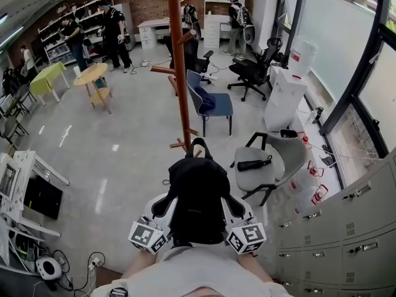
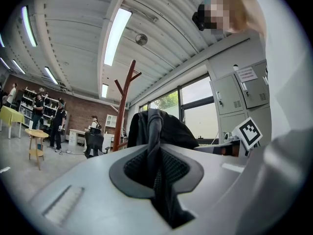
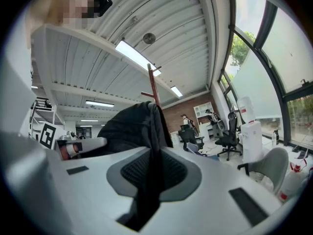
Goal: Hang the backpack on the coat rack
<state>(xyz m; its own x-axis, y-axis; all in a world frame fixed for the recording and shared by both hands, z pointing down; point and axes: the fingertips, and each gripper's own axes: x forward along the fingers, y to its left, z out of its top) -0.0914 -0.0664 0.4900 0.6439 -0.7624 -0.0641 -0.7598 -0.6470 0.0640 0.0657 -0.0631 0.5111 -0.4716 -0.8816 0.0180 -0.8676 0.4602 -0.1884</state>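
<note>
A black backpack (image 1: 198, 197) hangs in front of me between both grippers. My left gripper (image 1: 167, 206) is shut on a black strap (image 2: 155, 131) at the pack's left side, and the strap runs between its ribbed pads (image 2: 139, 168). My right gripper (image 1: 232, 206) is shut on the strap (image 3: 155, 131) at the right side. The pack's body (image 2: 171, 131) bulges just beyond the jaws in the left gripper view, and the same body (image 3: 124, 129) fills the middle of the right gripper view. The reddish wooden coat rack (image 1: 179, 73) stands straight ahead, its base just past the pack. Its pegged top (image 2: 126, 89) rises behind the pack, as does the pole (image 3: 153, 84).
A blue chair (image 1: 210, 104) stands right of the rack, and a grey chair (image 1: 275, 163) holding an umbrella is nearer on the right. Grey lockers (image 1: 346, 234) line the right side. A white desk (image 1: 31, 172) and floor cables lie left. People stand by a round table (image 1: 91, 76) far back.
</note>
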